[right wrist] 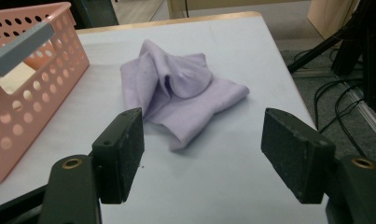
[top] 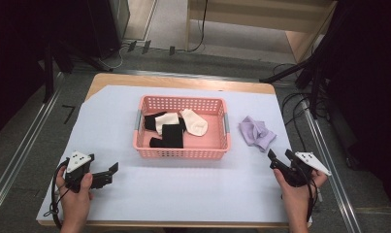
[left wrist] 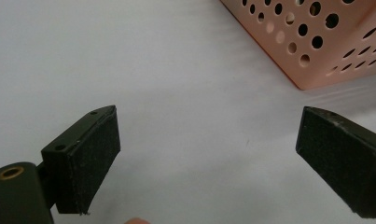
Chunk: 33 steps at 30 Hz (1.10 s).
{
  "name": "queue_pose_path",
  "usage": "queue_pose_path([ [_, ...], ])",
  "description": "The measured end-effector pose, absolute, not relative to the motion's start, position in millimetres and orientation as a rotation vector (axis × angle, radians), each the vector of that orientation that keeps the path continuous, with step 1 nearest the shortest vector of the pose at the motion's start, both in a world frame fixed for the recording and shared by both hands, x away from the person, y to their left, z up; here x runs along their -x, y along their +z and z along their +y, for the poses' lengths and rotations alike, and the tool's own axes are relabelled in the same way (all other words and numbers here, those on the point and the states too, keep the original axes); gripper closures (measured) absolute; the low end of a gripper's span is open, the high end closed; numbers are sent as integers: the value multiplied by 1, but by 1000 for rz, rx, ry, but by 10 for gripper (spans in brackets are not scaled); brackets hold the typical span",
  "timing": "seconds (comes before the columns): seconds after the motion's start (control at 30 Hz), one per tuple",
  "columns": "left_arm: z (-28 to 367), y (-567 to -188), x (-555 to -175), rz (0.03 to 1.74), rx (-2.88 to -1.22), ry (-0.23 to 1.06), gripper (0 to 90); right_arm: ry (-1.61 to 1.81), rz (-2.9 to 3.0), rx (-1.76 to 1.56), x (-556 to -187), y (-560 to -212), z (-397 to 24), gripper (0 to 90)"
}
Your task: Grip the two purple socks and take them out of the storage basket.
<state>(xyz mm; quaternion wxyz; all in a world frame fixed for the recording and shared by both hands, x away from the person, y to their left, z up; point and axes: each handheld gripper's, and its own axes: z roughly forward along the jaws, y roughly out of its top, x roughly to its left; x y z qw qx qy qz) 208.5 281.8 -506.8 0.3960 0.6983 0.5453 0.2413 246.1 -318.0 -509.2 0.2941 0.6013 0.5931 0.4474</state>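
A pink perforated basket [top: 181, 151] stands mid-table and holds black socks [top: 172, 136] and cream socks [top: 195, 122]. A crumpled lilac sock [top: 256, 131] lies on the white sheet just right of the basket. My right gripper [top: 280, 155] rests at the table's right front, open and empty, aimed at the lilac sock [right wrist: 181, 93], which lies a short way beyond its jaws. My left gripper [top: 110, 174] sits at the left front, open and empty, pointing right toward the basket corner [left wrist: 311, 42].
The basket has a grey handle [right wrist: 21, 47] at each short end. The white sheet [top: 193, 194] covers a wooden table whose right edge runs close to the right gripper. Cables and stand legs [top: 324, 58] lie on the floor beyond the table.
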Motion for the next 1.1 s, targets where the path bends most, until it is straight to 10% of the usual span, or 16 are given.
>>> queue_pose_path([
  [1.1, 282, -507, -210, 1388, -1771, 603, 73, 1170, 1594, -1562, -199, -528, -357, 294],
])
